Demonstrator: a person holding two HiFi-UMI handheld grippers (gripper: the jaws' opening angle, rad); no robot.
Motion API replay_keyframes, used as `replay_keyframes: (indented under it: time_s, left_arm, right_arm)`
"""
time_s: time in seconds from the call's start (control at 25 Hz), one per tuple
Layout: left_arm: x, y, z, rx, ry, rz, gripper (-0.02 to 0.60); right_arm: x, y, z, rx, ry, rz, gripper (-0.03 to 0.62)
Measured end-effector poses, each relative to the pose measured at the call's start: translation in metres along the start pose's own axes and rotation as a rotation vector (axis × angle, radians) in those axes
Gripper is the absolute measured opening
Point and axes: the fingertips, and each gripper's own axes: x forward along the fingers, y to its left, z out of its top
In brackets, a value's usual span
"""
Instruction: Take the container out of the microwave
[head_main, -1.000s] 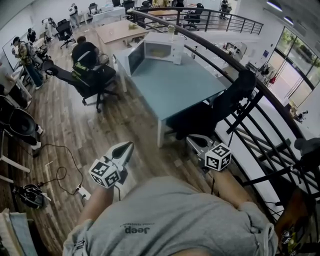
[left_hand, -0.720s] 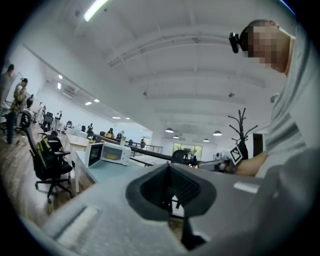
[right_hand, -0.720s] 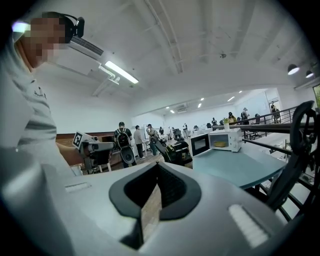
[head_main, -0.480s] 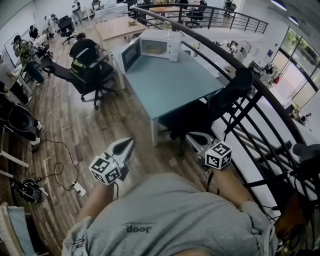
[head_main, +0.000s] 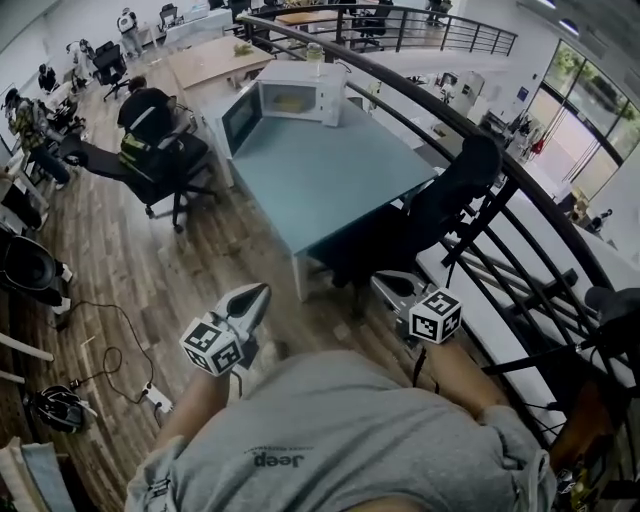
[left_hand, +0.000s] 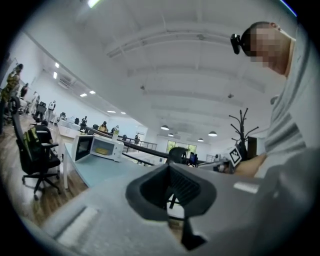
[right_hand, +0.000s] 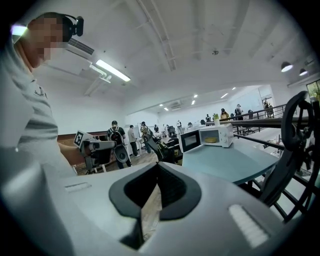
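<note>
A white microwave (head_main: 300, 90) stands at the far end of a teal table (head_main: 330, 175) with its door (head_main: 240, 115) swung open to the left. A yellow container (head_main: 287, 101) sits inside it. The microwave (left_hand: 98, 147) and container (left_hand: 104, 150) show small in the left gripper view, and likewise the microwave (right_hand: 210, 136) and container (right_hand: 212, 140) in the right gripper view. My left gripper (head_main: 260, 290) and right gripper (head_main: 380, 281) hang close to my body, far short of the table. Both are shut and hold nothing.
A black office chair (head_main: 440, 200) stands at the table's right side against a dark railing (head_main: 520, 215). A seated person (head_main: 145, 115) on a rolling chair is left of the table. A bottle (head_main: 315, 52) stands on the microwave. Cables and a power strip (head_main: 152, 398) lie on the wooden floor.
The table and microwave have drifted left and slightly up in the head view as I move. Both grippers stay shut and in about the same place near my body.
</note>
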Motion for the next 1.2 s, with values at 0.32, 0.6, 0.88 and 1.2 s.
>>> replay_keyframes:
  time_s: [0.32,0.6,0.88,1.2]
  left_arm:
    - [0.052,0.132,0.030,-0.002,0.018,-0.135,0.023]
    - [0.086,0.259,0.071,0.030,0.030,-0.229,0.023]
    - [0.109,0.346,0.099,0.002,0.034,-0.265,0.023]
    - [0.145,0.407,0.100,-0.016,0.038,-0.263,0.023]
  right_arm:
    - [0.106,-0.051,0.033,0.026,-0.025,-0.122,0.006]
    - [0.212,-0.093,0.074,0.057,-0.058,-0.216,0.006]
    - [0.282,-0.119,0.111,0.064,-0.051,-0.258,0.006]
    - [0.329,-0.161,0.117,0.076,-0.032,-0.267,0.006]
